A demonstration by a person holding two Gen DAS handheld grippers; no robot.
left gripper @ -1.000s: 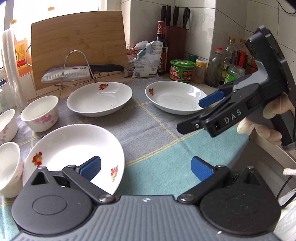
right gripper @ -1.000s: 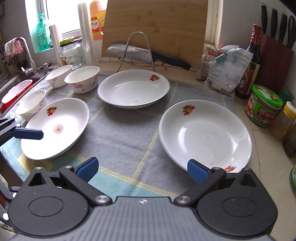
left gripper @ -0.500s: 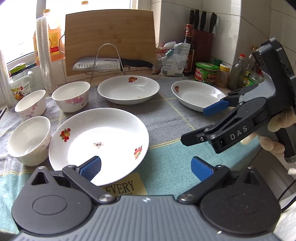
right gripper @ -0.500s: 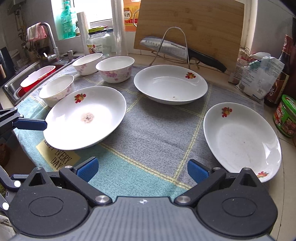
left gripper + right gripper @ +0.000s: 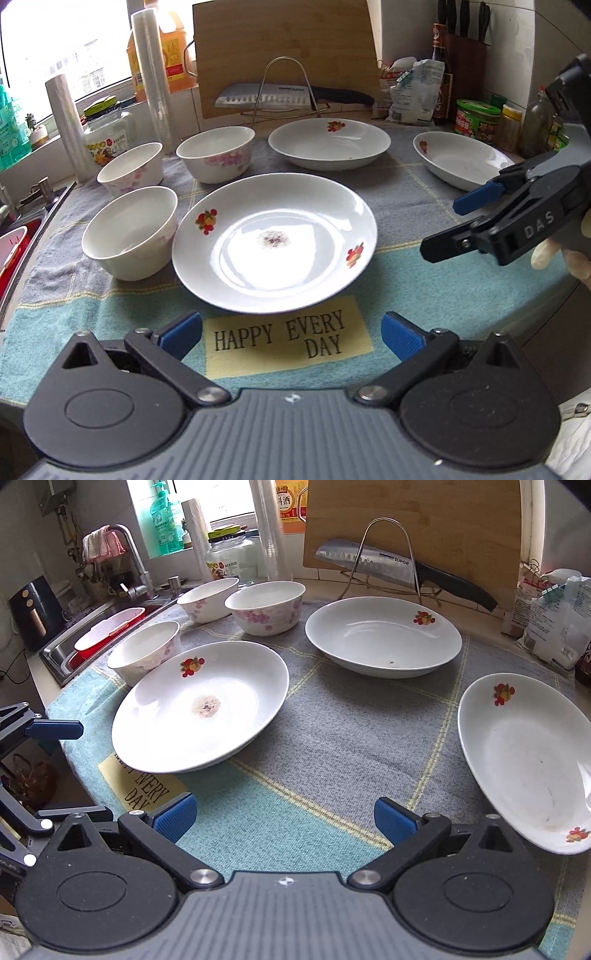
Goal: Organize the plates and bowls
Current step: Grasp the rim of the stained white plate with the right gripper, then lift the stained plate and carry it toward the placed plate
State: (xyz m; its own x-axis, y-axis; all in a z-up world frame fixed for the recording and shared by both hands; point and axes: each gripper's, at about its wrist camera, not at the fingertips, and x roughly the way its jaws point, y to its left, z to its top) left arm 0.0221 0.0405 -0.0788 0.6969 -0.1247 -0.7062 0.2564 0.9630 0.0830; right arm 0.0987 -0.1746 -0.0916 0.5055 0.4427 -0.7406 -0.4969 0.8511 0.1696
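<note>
Black gripper (image 5: 291, 332) linkages, blue-padded fingers (image 5: 181, 331), silver screws.

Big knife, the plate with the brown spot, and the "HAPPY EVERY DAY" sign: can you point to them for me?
Knife (image 5: 266, 99), left wrist view, on the steel blade.
Plate with the brown spot (image 5: 274, 242), left wrist view, on the spot in its middle.
"HAPPY EVERY DAY" sign (image 5: 284, 338), left wrist view, on the yellow patch's lettering.

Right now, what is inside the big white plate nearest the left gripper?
The big white plate holds only a small brownish stain at its centre, with fruit prints on its rim. No dish sits in it. What lies under it cannot be seen.
</note>
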